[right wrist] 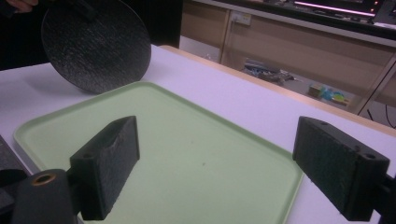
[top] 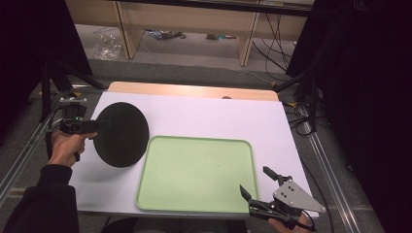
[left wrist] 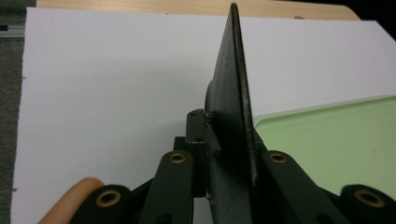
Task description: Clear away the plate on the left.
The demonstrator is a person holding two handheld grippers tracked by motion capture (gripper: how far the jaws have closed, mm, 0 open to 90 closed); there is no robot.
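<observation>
The left gripper [top: 99, 124] has its two black jaws clamped on the rim of a round, flat, matte black plate [top: 120, 134], biting the disc's left edge as the high view shows it. In the left gripper view the plate [left wrist: 233, 107] stands edge-on between the jaws, nearly upright, rising straight away from them. The plate hangs just beyond the jaws, its lower right edge over the near-left corner of the pale green rectangular plastic tray [top: 197, 170], which lies on the white tabletop [top: 209, 114]. Whether that edge touches the tray or the table is hard to tell.

The plate looks thin, rigid and finely textured, probably ceramic or stoneware, so I judge it moderately heavy for a rim grip and breakable if dropped. Held by one edge, its weight levers against the jaws and it may pivot or slip; the rough surface should help friction. A deep bite on the rim, as here, seems the sensible hold.

The right gripper [top: 257, 182] hovers beyond the tray's near-right corner, jaws wide apart and holding nothing; from its own view the tray [right wrist: 187, 154] spreads ahead, with the plate [right wrist: 95, 44] tilted at the far left.

Hidden: the plate's foot ring, largely covered by the jaws, and the person's right hand, cut off at the bottom edge of the high view.
</observation>
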